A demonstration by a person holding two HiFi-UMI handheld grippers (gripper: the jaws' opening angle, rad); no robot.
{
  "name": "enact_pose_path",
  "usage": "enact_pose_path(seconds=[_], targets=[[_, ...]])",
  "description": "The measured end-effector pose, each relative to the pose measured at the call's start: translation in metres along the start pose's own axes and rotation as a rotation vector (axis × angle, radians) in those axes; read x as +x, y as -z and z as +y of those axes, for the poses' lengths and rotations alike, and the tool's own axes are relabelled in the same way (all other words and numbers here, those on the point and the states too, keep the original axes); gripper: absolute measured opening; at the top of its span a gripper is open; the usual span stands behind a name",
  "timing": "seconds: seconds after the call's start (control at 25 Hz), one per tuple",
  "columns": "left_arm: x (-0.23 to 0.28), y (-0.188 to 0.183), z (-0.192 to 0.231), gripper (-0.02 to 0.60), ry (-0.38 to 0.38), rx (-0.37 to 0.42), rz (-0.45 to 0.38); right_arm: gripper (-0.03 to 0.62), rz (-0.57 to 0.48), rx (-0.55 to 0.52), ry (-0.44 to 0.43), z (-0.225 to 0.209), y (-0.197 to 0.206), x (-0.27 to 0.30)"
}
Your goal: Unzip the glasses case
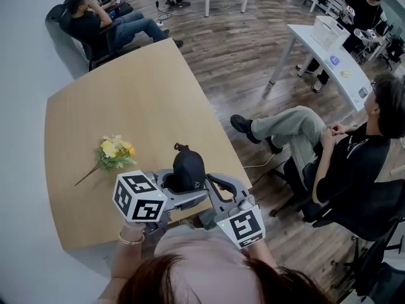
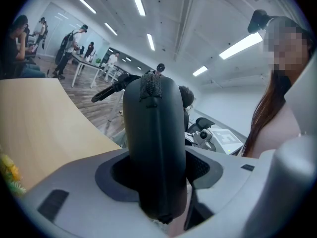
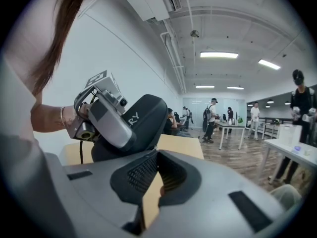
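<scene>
The black glasses case stands on end between the jaws of my left gripper, which is shut on its lower part. In the left gripper view the case fills the middle, its zip running over the top with a small pull at the far end. My right gripper sits just right of the case, apart from it. In the right gripper view its jaws stand a narrow gap apart with nothing between them, and the case and left gripper body lie just ahead to the left.
A small bunch of yellow flowers lies on the wooden table left of the case. One person sits close by on the right, beyond the table edge. Another person sits at the far corner. A white table stands at the back right.
</scene>
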State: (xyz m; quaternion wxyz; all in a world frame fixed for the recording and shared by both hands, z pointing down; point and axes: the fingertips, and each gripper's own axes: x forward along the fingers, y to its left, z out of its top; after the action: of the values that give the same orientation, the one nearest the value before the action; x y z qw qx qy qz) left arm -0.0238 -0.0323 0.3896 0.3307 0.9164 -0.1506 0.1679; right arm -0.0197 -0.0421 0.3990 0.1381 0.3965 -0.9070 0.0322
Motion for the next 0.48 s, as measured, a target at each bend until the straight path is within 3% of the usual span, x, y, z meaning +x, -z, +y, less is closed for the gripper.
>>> enact_pose_path(seconds=[0.48], targets=[[-0.0044,0.0100,-0.0012,0.259,0.019,0.021,0.066,0.014,0.009,-0.010,0.037,0.0027,-0.0051,0.0017]])
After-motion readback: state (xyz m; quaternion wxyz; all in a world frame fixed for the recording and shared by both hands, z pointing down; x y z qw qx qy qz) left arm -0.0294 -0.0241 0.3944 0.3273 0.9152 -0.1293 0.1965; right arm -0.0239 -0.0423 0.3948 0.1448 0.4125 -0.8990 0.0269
